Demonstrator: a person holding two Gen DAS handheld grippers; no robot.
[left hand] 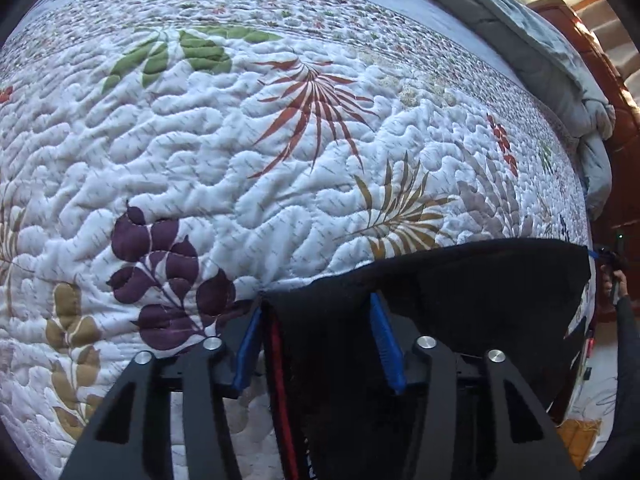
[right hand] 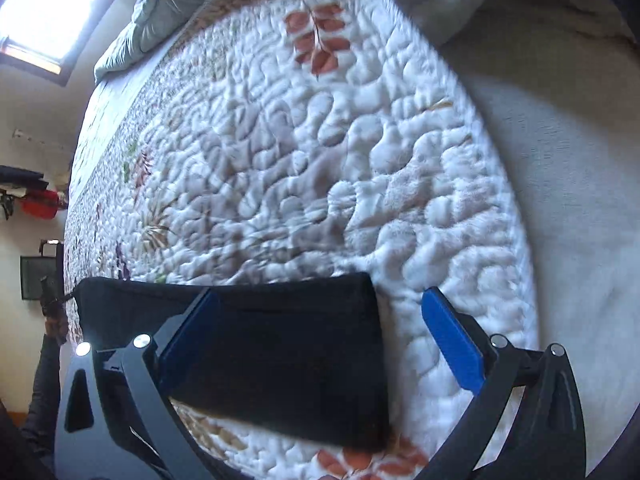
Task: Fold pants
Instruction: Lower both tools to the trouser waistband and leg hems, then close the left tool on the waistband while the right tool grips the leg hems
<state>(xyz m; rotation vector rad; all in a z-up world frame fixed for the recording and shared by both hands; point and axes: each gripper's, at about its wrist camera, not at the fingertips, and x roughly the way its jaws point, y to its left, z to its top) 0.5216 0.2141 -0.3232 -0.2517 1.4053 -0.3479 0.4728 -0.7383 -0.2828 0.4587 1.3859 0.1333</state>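
The black pants (left hand: 460, 292) lie folded on the quilted bed cover (left hand: 240, 140); a red stripe shows on the fabric at the bottom of the left wrist view. My left gripper (left hand: 316, 304) has its blue pads around a bunch of the pants' fabric at their left end and grips it. In the right wrist view the pants (right hand: 280, 352) form a flat black rectangle. My right gripper (right hand: 320, 300) is open wide, its left pad (right hand: 188, 336) over the pants and its right pad (right hand: 452, 344) over bare quilt, holding nothing.
A grey duvet (left hand: 560, 64) is bunched at the bed's far edge beside a wooden headboard (left hand: 600, 60). A bright window (right hand: 52, 4) and wall clutter (right hand: 36, 200) show at the left of the right wrist view. The leaf-print quilt (right hand: 320, 160) spreads beyond the pants.
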